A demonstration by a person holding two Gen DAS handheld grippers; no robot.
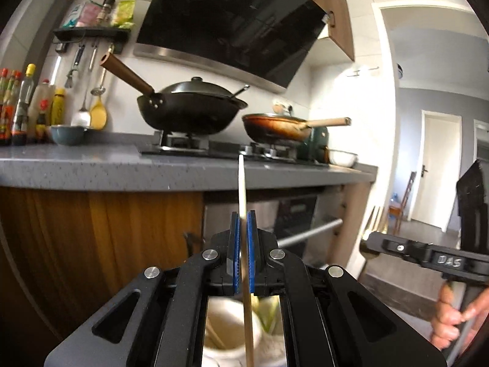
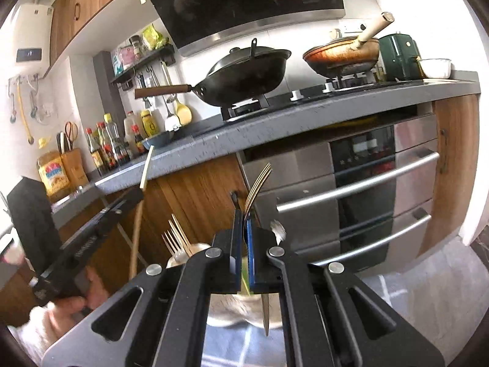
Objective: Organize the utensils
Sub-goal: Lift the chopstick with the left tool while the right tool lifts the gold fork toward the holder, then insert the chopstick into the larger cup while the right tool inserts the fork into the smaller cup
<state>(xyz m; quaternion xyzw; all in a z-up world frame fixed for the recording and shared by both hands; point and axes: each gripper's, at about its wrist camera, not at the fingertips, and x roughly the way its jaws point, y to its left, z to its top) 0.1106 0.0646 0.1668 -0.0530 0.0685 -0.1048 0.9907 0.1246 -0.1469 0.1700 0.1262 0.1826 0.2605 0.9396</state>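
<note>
My left gripper [image 1: 243, 223] is shut on a pale wooden chopstick [image 1: 242, 183] that stands upright between the blue pads; it also shows in the right wrist view [image 2: 143, 180]. Below it sits a white utensil holder [image 1: 226, 327] with sticks inside. My right gripper [image 2: 243, 217] is shut on a gold fork [image 2: 258, 186], tines up, handle hanging below. Under it is a holder [image 2: 189, 253] with forks and chopsticks [image 2: 175, 238]. The right gripper body [image 1: 428, 253] is at the right of the left wrist view.
A grey counter [image 1: 122, 168] runs ahead with a black wok [image 1: 189, 107], a copper pan [image 1: 278, 127], sauce bottles [image 1: 18, 107] and a blue bowl [image 1: 68, 134]. Below are wooden cabinets [image 1: 91, 238] and a steel oven with bar handles [image 2: 360, 183]. A range hood [image 1: 232, 21] hangs above.
</note>
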